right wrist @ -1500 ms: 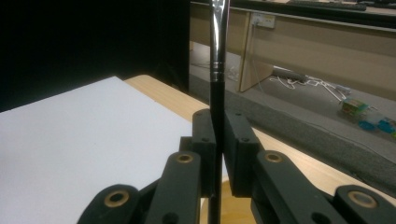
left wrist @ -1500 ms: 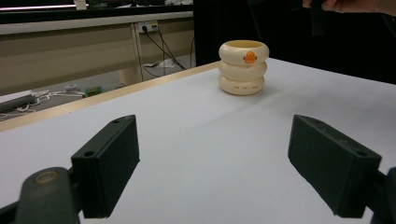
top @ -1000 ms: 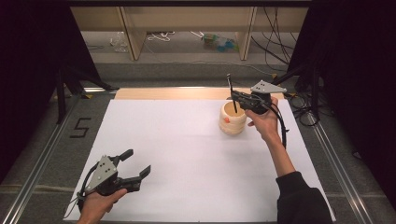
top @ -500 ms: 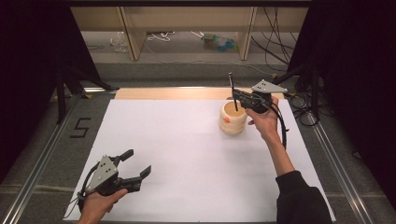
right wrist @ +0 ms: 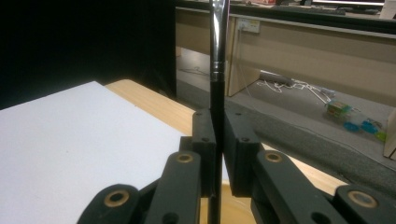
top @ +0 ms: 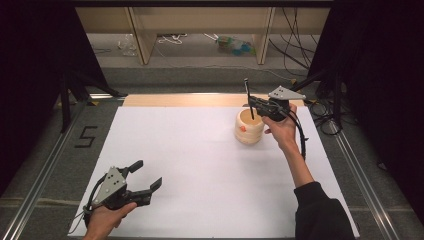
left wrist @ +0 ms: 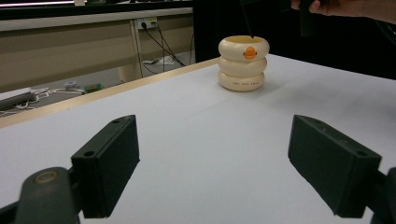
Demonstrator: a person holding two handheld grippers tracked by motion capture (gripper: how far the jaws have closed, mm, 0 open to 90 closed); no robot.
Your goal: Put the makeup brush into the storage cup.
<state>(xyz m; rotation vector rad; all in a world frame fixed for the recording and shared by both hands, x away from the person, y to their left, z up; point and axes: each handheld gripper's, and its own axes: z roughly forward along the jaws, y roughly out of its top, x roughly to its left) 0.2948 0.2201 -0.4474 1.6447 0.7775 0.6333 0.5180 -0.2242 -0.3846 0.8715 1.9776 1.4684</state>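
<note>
Clamping a thin black brush (right wrist: 216, 116) mid-handle in right gripper (top: 254, 105) over cream holder (top: 249, 127); light, stiff, slick (likely pivots). Left gripper (top: 148, 176) gaping, empty.

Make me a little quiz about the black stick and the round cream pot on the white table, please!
1. True or false: the right tool is clamped on the thin black stick.
2. Where is the stick's lower end? A) flat on the table B) down inside the cream pot C) in the left tool
3. What colour is the small mark on the pot's side?

Key:
1. True. Its jaws are shut on the stick, which stands upright.
2. B. The stick dips into the pot's open top.
3. Orange, on the pot's top ring.
</note>
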